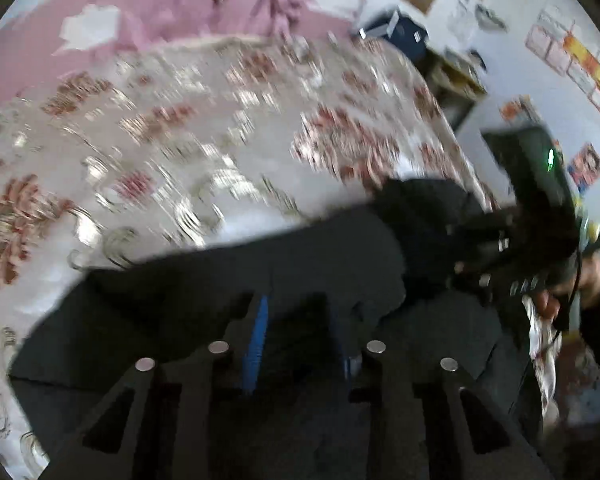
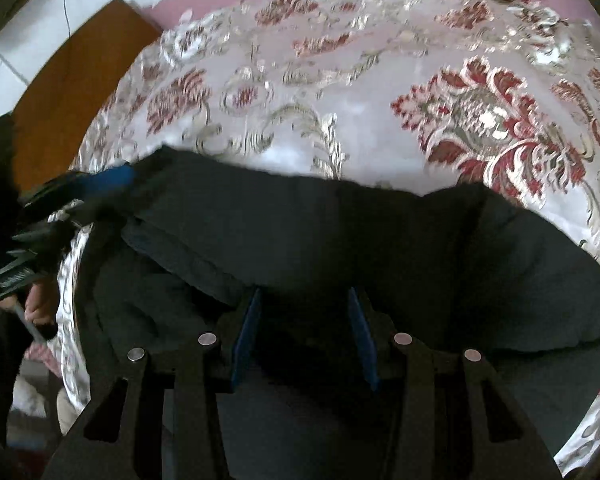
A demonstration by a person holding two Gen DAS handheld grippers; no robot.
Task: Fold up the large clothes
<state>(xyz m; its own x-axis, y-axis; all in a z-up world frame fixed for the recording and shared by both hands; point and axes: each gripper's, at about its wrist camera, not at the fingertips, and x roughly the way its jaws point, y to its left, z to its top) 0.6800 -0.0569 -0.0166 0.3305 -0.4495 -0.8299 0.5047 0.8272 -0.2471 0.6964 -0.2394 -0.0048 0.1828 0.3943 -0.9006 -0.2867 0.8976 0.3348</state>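
Dark garment (image 2: 300, 232) lies on the floral bedspread (image 2: 340, 92), edge raised for folding. Left gripper (image 1: 300, 328) and right gripper (image 2: 304, 320) fingers stand apart; grip on cloth cannot be confirmed.

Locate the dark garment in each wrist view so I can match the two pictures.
Left wrist: the dark garment fills the lower middle, running right toward the other tongs.
Right wrist: the dark garment spans the centre and lower right.
Shared landmark: the floral bedspread under it, beyond its far edge.
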